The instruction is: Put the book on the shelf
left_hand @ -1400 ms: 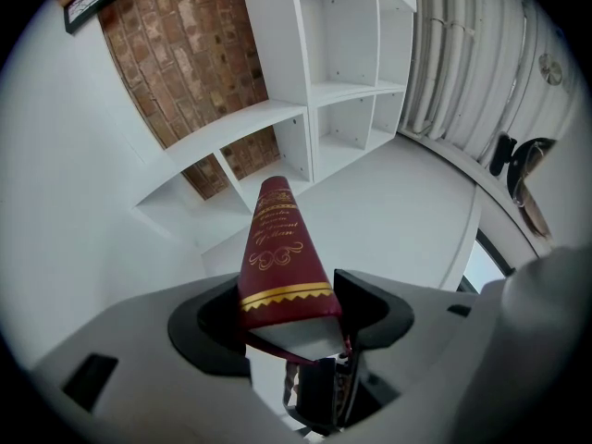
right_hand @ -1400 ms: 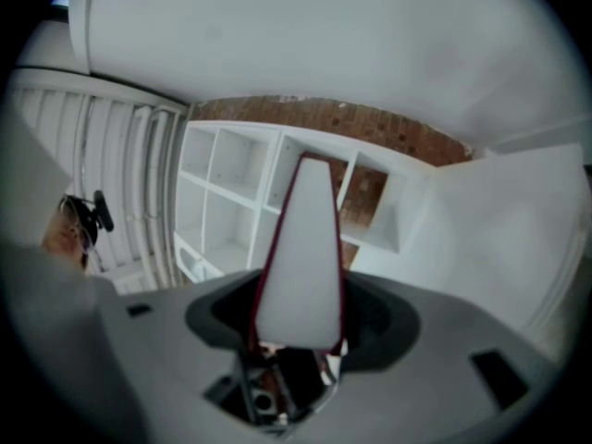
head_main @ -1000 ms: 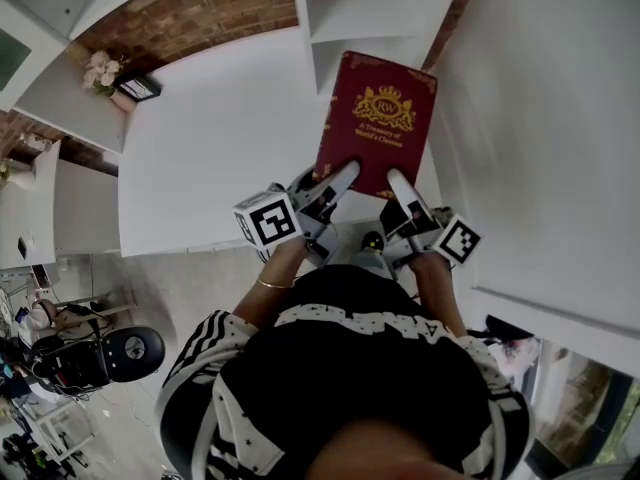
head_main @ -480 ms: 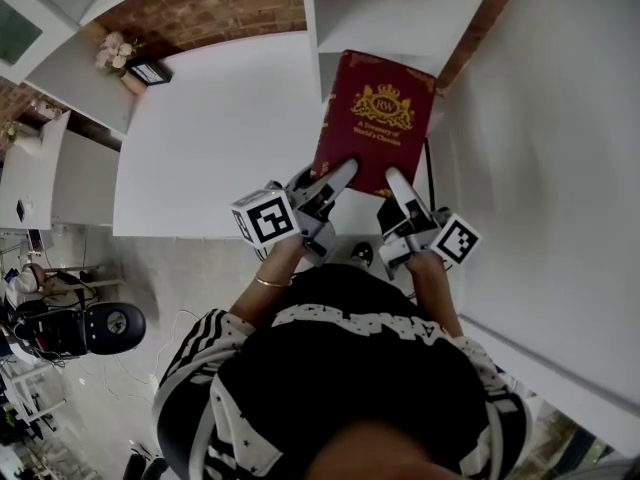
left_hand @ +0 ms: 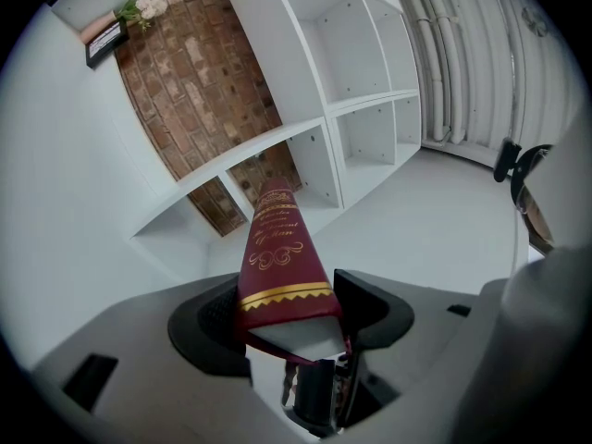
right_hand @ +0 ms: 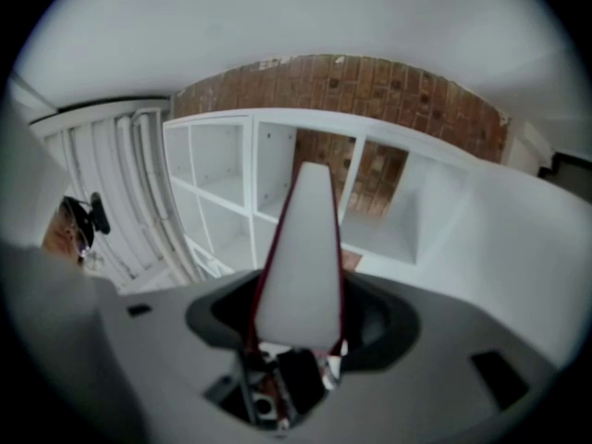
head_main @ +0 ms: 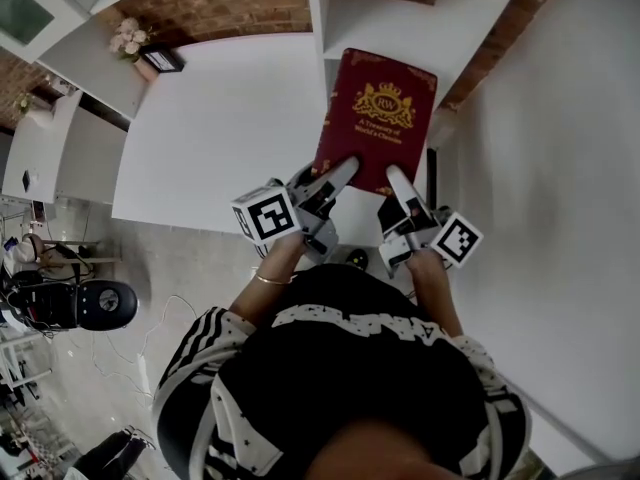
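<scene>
A person holds a red book (head_main: 375, 123) out level in two claws before a white shelf (head_main: 385, 13), its gold-crested cover facing up in the head view; the left claw (head_main: 338, 176) grips the book's near edge at the spine corner, the right claw (head_main: 397, 183) grips the same edge at the page-side corner; the left gripper view shows the jaws set wide and pressed on both covers, the gold-lettered spine running away between them toward the open compartments; the right gripper view shows that claw closed likewise on the book, the pale page edges between its jaws; the book is in the air, short of the shelf and in no compartment, its far edge toward the upright dividers; a brick wall (head_main: 225, 8) shows behind the shelf; a white surface (head_main: 215, 128) lies to the left below the book; on a ledge at upper left stand flowers (head_main: 130, 38) beside a small dark frame (head_main: 164, 61); a bracelet (head_main: 271, 281) circles the person's left wrist; an office chair (head_main: 95, 306) stands on the floor at far left.
</scene>
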The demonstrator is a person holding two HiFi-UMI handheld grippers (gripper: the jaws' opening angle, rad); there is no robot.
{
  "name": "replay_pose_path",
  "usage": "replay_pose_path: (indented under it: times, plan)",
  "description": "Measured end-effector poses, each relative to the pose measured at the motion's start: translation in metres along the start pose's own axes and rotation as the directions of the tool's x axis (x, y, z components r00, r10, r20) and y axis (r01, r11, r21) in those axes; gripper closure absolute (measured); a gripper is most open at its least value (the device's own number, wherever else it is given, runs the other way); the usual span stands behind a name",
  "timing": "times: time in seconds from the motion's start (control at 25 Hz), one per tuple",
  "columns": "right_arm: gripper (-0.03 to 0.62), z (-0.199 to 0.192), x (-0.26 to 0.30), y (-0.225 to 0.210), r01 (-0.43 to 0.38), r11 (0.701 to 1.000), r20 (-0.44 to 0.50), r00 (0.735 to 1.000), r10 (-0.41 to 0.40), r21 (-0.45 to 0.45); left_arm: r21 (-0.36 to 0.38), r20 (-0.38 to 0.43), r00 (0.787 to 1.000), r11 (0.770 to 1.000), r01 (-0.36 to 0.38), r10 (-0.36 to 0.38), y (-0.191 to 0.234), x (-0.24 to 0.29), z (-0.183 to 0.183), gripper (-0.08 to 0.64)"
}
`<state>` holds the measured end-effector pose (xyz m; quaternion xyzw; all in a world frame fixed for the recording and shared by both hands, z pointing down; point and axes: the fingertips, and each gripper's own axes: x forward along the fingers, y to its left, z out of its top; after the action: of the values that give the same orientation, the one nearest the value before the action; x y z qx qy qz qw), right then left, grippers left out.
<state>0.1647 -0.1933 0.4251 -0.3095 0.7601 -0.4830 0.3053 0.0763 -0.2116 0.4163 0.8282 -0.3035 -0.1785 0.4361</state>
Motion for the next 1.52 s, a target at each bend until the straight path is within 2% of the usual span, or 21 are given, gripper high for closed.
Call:
replay_pose_path:
  times: [0.16, 0.28, 0.48, 0.76, 1.12, 1.52]
  plan:
    - [0.327, 0.003, 0.0, -0.003, -0.008, 1.0, -0.024, 1.0, 0.008, 0.002, -0.025, 0.026, 1.0, 1.0, 0.004, -0.003, -0.001, 0.003, -0.003, 0.264]
    - [0.327, 0.007, 0.0, -0.007, -0.019, 1.0, -0.038, 0.999, 0.019, -0.005, -0.018, 0.044, 0.999, 1.0, -0.016, 0.017, 0.002, 0.005, -0.005, 0.264]
    - [0.327, 0.007, -0.002, -0.012, -0.019, 1.0, -0.037, 0.999, 0.019, 0.013, -0.026, 0.057, 0.998, 1.0, -0.006, 0.008, 0.003, 0.007, -0.009, 0.264]
    - [0.327, 0.033, 0.069, -0.042, -0.004, 1.0, -0.066, 0.998, 0.006, 0.024, -0.055, 0.073, 0.997, 0.998, -0.023, 0.027, 0.049, 0.043, 0.044, 0.264]
    - [0.327, 0.034, 0.065, -0.039, 0.032, 0.999, -0.052, 0.998, -0.031, 0.014, -0.097, 0.069, 0.998, 0.995, -0.007, 0.014, 0.046, 0.043, 0.042, 0.264]
    - [0.327, 0.038, 0.064, -0.04, 0.055, 0.998, -0.054, 0.997, -0.053, 0.034, -0.14, 0.085, 0.996, 0.99, -0.028, 0.041, 0.046, 0.044, 0.041, 0.265]
